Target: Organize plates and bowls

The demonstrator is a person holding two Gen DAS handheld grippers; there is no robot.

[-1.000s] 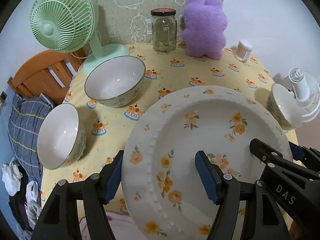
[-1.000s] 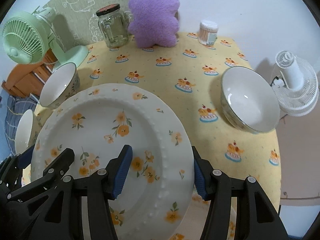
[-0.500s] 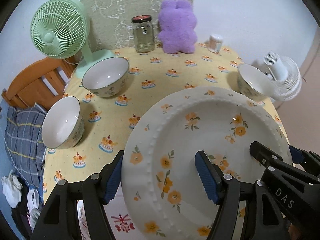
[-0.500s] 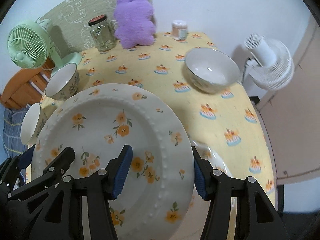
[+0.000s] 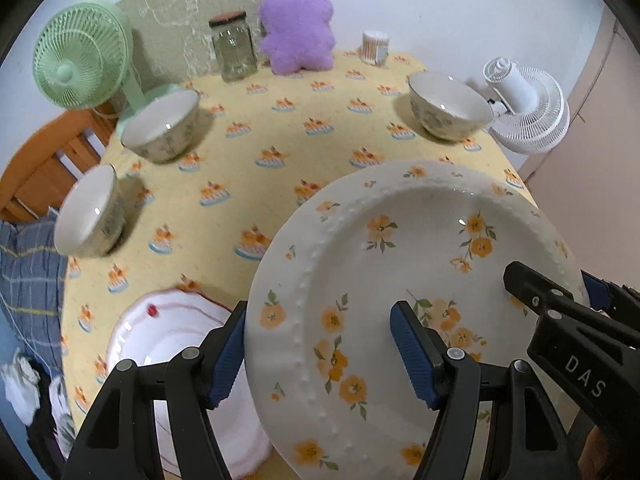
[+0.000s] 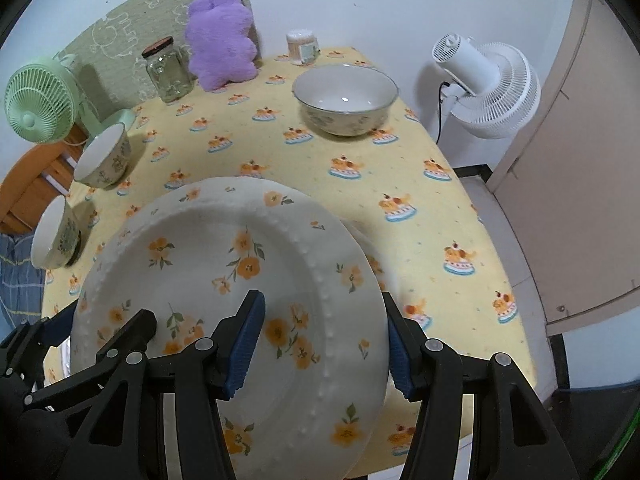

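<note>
A white plate with orange flowers [image 5: 420, 264] [image 6: 224, 264] is held in the air above the table's near edge. My left gripper [image 5: 320, 344] is shut on its left rim and my right gripper [image 6: 324, 340] on its right rim. Each gripper shows in the other's view, the right one [image 5: 576, 320] and the left one [image 6: 80, 344]. Below lies a white plate with a pink rim [image 5: 160, 352]. Three floral bowls stand on the yellow cloth: two at the left [image 5: 164, 128] [image 5: 90, 216] and one at the far right [image 5: 448, 104] [image 6: 346, 100].
At the back stand a green fan [image 5: 80, 60], a glass jar [image 5: 234, 52], a purple plush toy [image 5: 296, 40] and a cotton-swab tub [image 5: 375, 46]. A white fan [image 6: 492, 92] stands off the table's right edge. A wooden chair [image 5: 44, 168] is at the left.
Both grippers have risen and pulled back with the flowered plate. More of the table shows, and the pink-rimmed plate has come into view below.
</note>
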